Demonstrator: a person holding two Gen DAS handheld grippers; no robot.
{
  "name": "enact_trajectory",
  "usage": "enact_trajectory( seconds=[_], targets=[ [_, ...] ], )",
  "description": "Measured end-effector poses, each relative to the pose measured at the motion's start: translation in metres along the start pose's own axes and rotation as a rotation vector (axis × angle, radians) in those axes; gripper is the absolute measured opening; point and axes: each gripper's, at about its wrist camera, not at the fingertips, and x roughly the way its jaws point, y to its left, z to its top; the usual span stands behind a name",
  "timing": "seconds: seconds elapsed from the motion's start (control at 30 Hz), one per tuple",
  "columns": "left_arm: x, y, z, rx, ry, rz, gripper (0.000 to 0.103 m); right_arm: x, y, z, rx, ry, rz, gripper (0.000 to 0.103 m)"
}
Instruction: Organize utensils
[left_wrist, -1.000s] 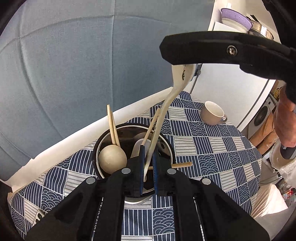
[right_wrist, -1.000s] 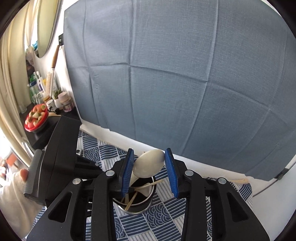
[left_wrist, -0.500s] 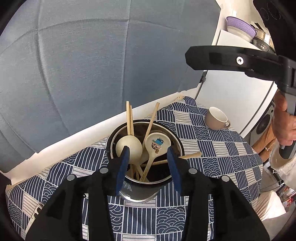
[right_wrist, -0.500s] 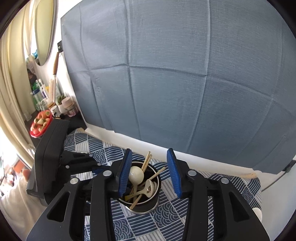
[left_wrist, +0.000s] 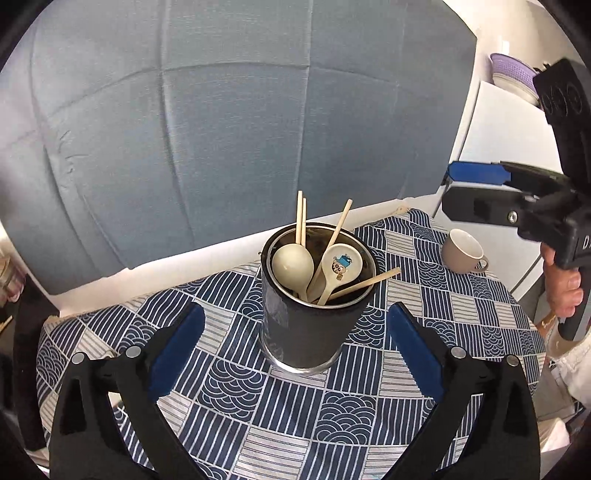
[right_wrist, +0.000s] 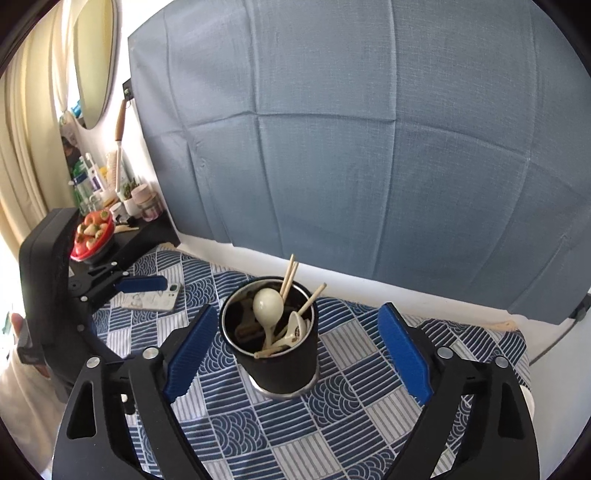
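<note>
A dark metal holder cup (left_wrist: 306, 328) stands on the blue patterned tablecloth (left_wrist: 280, 417); it also shows in the right wrist view (right_wrist: 280, 369). In it stand two cream spoons, one plain (left_wrist: 293, 267) and one with a cartoon print (left_wrist: 340, 267), and several wooden chopsticks (left_wrist: 300, 218). My left gripper (left_wrist: 295, 354) is open and empty, drawn back in front of the cup. My right gripper (right_wrist: 295, 354) is open and empty, also back from the cup. The right gripper shows at the right of the left wrist view (left_wrist: 509, 199).
A beige mug (left_wrist: 463, 253) stands on the cloth at the right. A phone (right_wrist: 151, 301) lies on the cloth at the left, near a red bowl of fruit (right_wrist: 92, 236) on a dark shelf. A blue backdrop hangs behind the table.
The left gripper let go of the cartoon spoon, which now rests in the cup. Both grippers opened wide and pulled back and up from the cup.
</note>
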Motion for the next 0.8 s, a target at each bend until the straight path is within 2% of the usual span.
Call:
enact_trajectory(
  seconds=[0.17, 0.3, 0.53, 0.7, 0.8],
  targets=[
    [-0.009, 0.001, -0.026, -0.107, 0.003, 0.087, 0.097, -0.006, 0.004, -0.024, -0.03, 0.02, 0.018, 0.087],
    [-0.014, -0.007, -0.051, -0.162, -0.003, 0.206, 0.097, -0.013, 0.002, -0.05, -0.026, 0.032, 0.028, 0.088],
    [-0.026, -0.029, -0.093, -0.258, -0.017, 0.335, 0.097, -0.023, -0.008, -0.104, 0.041, 0.081, 0.041, 0.091],
    [-0.049, -0.06, -0.118, -0.276, -0.099, 0.535, 0.097, -0.027, -0.012, -0.145, 0.06, 0.109, 0.021, 0.091],
    [-0.059, -0.074, -0.128, -0.272, -0.089, 0.542, 0.097, -0.032, -0.013, -0.164, 0.058, 0.116, 0.02, 0.091]
  ],
)
